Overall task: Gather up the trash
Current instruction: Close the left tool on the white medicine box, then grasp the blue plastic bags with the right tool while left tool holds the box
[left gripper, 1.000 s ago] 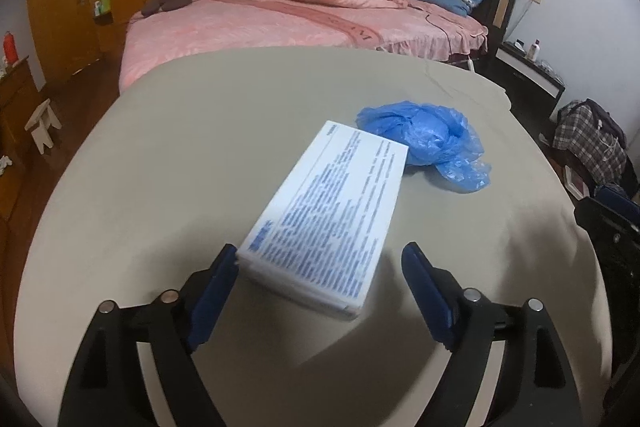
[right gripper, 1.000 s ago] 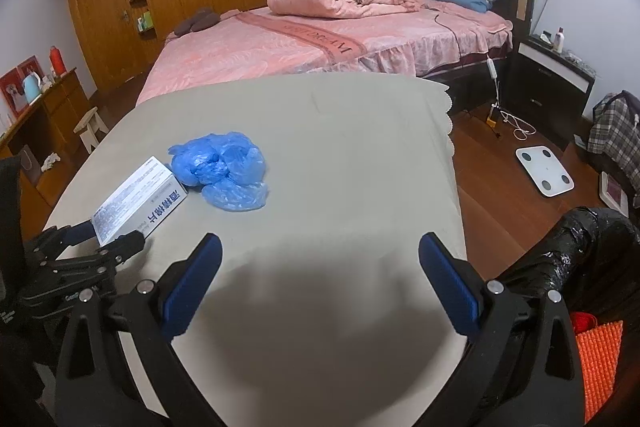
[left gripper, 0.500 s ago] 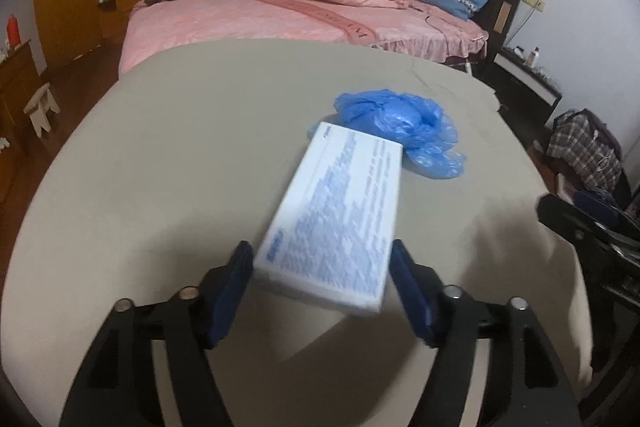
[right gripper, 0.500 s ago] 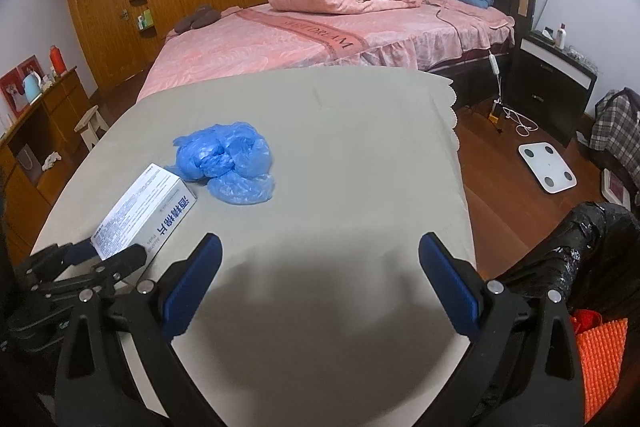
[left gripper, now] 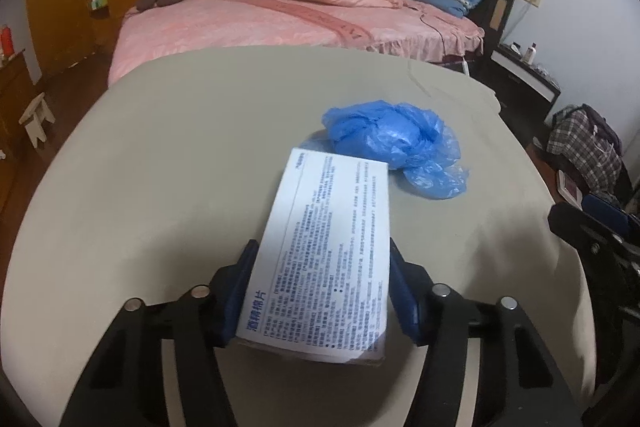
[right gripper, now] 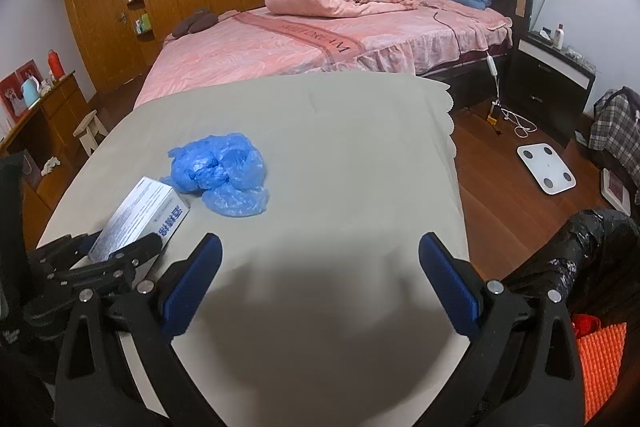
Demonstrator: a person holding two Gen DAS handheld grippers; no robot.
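Note:
A white box with blue print (left gripper: 332,247) is clamped between the blue pads of my left gripper (left gripper: 320,291) and held just above the grey table (left gripper: 160,155). The box also shows in the right wrist view (right gripper: 140,215), with the left gripper (right gripper: 120,247) shut around it. A crumpled blue plastic bag (left gripper: 396,143) lies on the table just beyond the box; it shows in the right wrist view (right gripper: 224,171) too. My right gripper (right gripper: 320,279) is open and empty above the table's near part.
A black trash bag (right gripper: 572,255) stands on the floor to the right of the table. A pink bed (right gripper: 320,39) is behind the table. A white scale (right gripper: 546,173) and a plaid bag (right gripper: 616,131) lie on the wooden floor at right.
My left gripper has moved forward around the white box, shut on it and lifted its near end. The right gripper has stayed open and nearly still.

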